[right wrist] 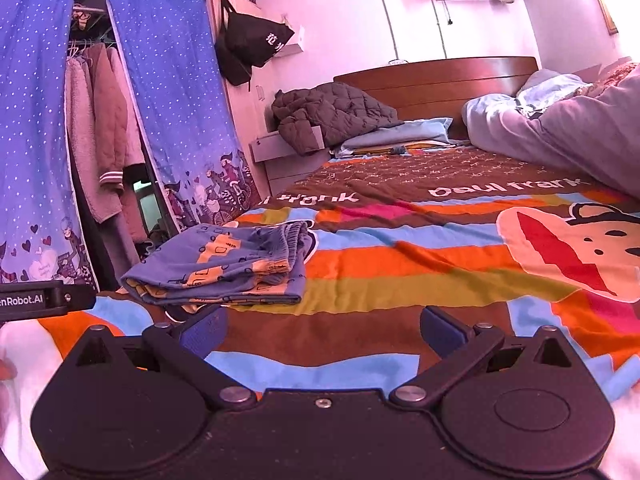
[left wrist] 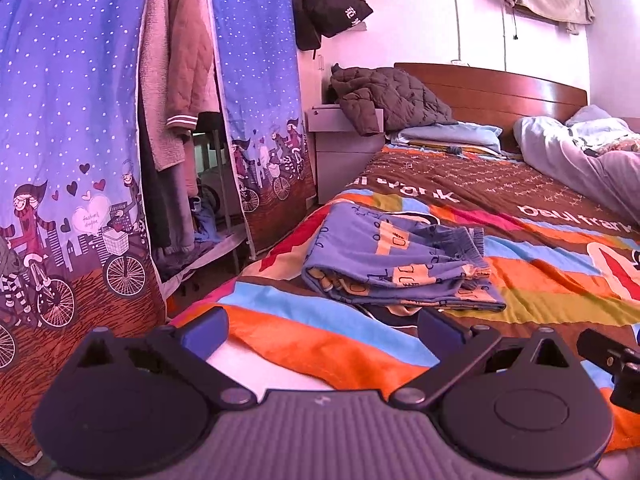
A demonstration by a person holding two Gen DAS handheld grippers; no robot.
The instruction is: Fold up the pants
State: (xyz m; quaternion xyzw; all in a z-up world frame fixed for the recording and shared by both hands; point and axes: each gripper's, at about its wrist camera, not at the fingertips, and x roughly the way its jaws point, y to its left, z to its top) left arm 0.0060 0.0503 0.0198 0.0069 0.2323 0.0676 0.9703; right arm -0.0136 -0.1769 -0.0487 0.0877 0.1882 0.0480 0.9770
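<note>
Blue pants with a yellow print [left wrist: 396,260] lie folded into a compact stack on the striped bedspread [left wrist: 540,276], waistband facing right. They also show in the right wrist view [right wrist: 224,266], ahead to the left. My left gripper [left wrist: 324,328] is open and empty, just short of the pants. My right gripper [right wrist: 324,328] is open and empty over the bedspread [right wrist: 400,264], to the right of the pants. Part of the other gripper shows at each view's edge.
A cloth wardrobe with blue curtains [left wrist: 68,120] and hanging coats stands left of the bed. A brown jacket [left wrist: 388,96] lies on a nightstand by the wooden headboard [left wrist: 500,92]. A rumpled grey duvet [right wrist: 560,136] covers the bed's far right.
</note>
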